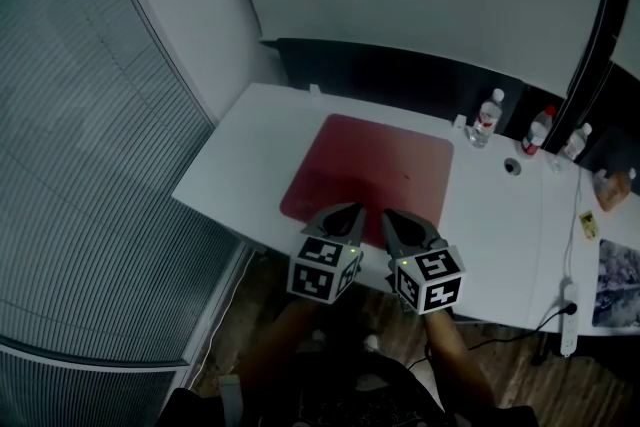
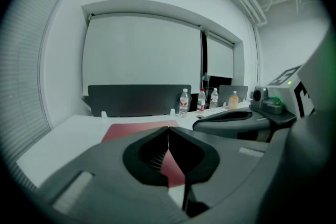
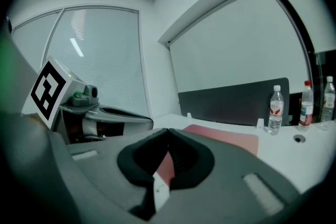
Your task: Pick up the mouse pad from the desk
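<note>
A large red mouse pad [image 1: 372,170] lies flat on the white desk [image 1: 250,145]. Both grippers hover side by side over the pad's near edge at the desk's front. My left gripper [image 1: 356,211] is shut with nothing in it, its tips meeting above the pad [image 2: 136,129]. My right gripper [image 1: 388,216] is shut and empty too, just right of the left one. In the right gripper view the pad [image 3: 231,140] stretches ahead beyond the shut tips [image 3: 168,130]. The left gripper view shows its own tips [image 2: 168,129] meeting.
Three water bottles [image 1: 486,118] [image 1: 538,130] [image 1: 576,142] stand at the desk's back right by a dark partition [image 1: 400,80]. A cable hole [image 1: 512,166] is near them. Papers and a power strip [image 1: 570,305] lie at the far right. Window blinds [image 1: 80,165] run along the left.
</note>
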Motion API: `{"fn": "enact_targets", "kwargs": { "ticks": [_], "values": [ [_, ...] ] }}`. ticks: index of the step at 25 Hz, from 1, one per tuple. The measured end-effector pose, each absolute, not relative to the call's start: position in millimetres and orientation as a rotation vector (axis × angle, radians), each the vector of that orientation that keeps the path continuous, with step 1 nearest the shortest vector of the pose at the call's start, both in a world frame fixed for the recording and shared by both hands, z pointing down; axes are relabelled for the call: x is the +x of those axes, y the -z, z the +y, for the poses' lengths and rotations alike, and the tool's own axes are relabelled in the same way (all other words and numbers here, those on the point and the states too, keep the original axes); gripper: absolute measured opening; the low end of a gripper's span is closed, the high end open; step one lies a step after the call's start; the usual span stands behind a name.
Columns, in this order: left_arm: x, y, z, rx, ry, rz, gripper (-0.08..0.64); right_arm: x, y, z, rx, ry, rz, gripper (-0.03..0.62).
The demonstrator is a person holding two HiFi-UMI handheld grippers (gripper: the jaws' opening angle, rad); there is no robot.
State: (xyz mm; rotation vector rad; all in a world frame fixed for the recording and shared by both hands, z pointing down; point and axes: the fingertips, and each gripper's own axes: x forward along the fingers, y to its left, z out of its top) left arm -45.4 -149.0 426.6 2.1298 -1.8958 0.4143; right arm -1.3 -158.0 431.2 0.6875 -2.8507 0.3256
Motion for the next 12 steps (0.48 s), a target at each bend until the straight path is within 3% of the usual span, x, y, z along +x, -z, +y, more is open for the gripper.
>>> {"fn": "enact_targets", "kwargs": {
  "ticks": [12],
  "values": [
    [-67,-444,-190,2.181,-0.416,-1.828,0.007,-12,-449,-198,0.773,-0.335,-2.792,0.002]
  ]
}}
